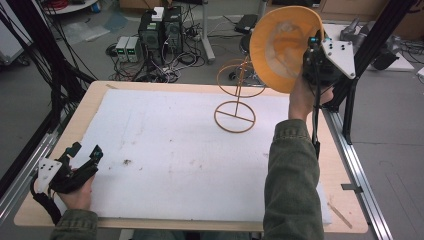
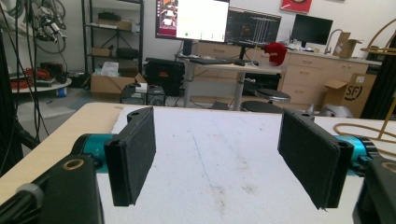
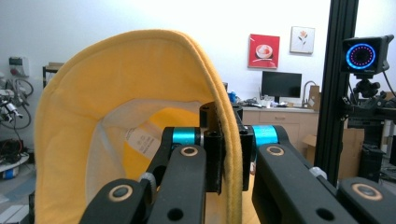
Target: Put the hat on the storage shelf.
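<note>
Hat (image 1: 280, 47), yellow, floppy brim, is up in the air above the far right corner of the worktop, off the surface. Right gripper (image 1: 316, 50) has its jaws clamped on the brim edge; the right gripper view shows the brim fabric (image 3: 232, 154) pinched between the two black jaws, with the hat's pale lining and a small label (image 3: 142, 142) facing the camera. Right hand (image 1: 302, 97) holds that gripper raised, green sleeve (image 1: 292, 185) coming in from the near edge.

Wire stand (image 1: 235, 97), gold coloured, sits upright on the white foam sheet (image 1: 165, 155) toward the far right part of the worktop, round base flat on the sheet, upper ring just beside the lower left of the hat; touching or not, can't tell.

Left gripper (image 1: 85, 152) rests near the near left corner of the worktop, held by the left hand (image 1: 77, 195), jaws spread wide with nothing between them. Left gripper view confirms it: both pads (image 2: 135, 154) well apart, bare white sheet between them.

Wooden worktop (image 1: 95, 97) shows around the sheet edges. Small dark speck (image 1: 126, 162) on the sheet right of the left gripper.
</note>
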`<state>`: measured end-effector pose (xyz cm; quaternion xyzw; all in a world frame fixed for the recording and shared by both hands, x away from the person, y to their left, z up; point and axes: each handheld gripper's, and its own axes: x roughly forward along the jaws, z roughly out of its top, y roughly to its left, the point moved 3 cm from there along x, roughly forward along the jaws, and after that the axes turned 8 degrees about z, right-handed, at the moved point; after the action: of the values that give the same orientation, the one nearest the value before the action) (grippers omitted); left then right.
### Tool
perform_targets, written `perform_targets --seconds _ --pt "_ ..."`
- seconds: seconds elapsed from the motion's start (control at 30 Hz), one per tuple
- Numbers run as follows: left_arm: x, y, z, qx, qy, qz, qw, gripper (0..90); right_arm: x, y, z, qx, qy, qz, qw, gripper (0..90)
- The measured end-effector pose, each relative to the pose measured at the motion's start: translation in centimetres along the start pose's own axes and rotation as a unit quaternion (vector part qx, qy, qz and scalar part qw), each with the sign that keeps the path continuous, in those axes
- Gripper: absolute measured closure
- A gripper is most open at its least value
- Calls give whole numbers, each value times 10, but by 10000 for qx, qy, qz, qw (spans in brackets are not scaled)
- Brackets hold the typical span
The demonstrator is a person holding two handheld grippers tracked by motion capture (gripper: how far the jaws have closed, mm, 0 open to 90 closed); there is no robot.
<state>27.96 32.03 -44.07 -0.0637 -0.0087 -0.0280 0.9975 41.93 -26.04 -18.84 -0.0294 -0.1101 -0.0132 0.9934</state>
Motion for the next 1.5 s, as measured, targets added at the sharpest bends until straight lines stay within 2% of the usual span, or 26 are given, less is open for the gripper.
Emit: perform_targets --seconds 0.1,0.2,0.33,0.37,0.4,0.47,0.5,0.53,0.6,0.63,0.67,0.73,0.77,0.8,0.83,0.87,0.93,0.97,1.0,1.17,1.2,1.23,1.33,1.43,1.5 --pt "1 1 0 1 -1 5 10000 280 4 3 2 -52 -70 -26 10000 869" --pt "1 0 0 11 -7 0 10000 280 7 5 6 14 -180 -41 9998 869" --pt "2 0 0 14 18 -11 10000 280 12 6 14 46 -282 -213 9994 870" --pt "2 0 -1 11 19 -18 10000 280 13 6 18 -25 -359 -373 9987 869" --pt "2 -1 -1 11 31 -23 10000 280 13 6 18 -25 -359 -373 9987 869" --pt "3 -2 -1 2 32 -53 10000 280 13 10 19 -198 -496 -605 9967 869" --pt "3 -2 -1 2 32 -60 10000 280 16 16 16 -287 -492 -604 9965 869" --pt "3 -3 -2 6 38 -76 10000 280 16 16 16 -287 -492 -604 9965 869" --pt "4 -3 -2 12 41 -102 9999 280 20 26 10 -418 -410 -510 9970 869" --pt "4 -4 -2 12 39 -105 9999 280 24 38 3 -531 -311 -381 9974 869" --pt "4 -4 -2 11 36 -109 9999 280 24 38 3 -531 -311 -381 9974 869" --pt "4 -3 -2 7 40 -116 9999 281 27 50 -3 -555 -254 -192 9980 869" --pt "4 -3 -2 2 53 -117 9999 282 26 64 -5 -554 -271 16 9981 869" --pt "4 -2 -2 -3 56 -114 9999 282 26 64 -5 -554 -271 16 9981 869" --pt "4 -2 -2 -27 51 -113 9999 283 24 77 -6 -586 -306 225 9976 869" --pt "5 -2 -2 -42 50 -110 9999 283 24 77 -6 -586 -306 225 9976 869" --pt "5 -1 -2 -41 55 -113 9999 283 21 87 -5 -563 -312 452 9969 869" --pt "5 -1 -2 -53 47 -110 9999 283 18 95 -7 -507 -239 650 9963 869" --pt "5 -1 -2 -52 45 -112 9999 283 18 95 -7 -507 -239 650 9963 869" --pt "5 -3 -2 -36 46 -137 9999 283 8 120 -12 -619 -160 1101 9919 867" --pt "5 -3 -2 -40 49 -141 9999 283 4 123 -14 -569 -222 1197 9909 867" --pt "5 -3 -2 -42 46 -140 9999 283 -2 128 -22 -358 -204 1379 9896 867" --pt "5 -3 -2 -44 43 -145 9999 283 -7 131 -32 -279 -165 1450 9889 867" --pt "5 -4 -2 -48 50 -151 9999 284 -9 128 -50 66 -16 1572 9875 867" --pt "5 -4 -2 -33 50 -147 9999 284 -10 127 -52 136 0 1631 9865 867"
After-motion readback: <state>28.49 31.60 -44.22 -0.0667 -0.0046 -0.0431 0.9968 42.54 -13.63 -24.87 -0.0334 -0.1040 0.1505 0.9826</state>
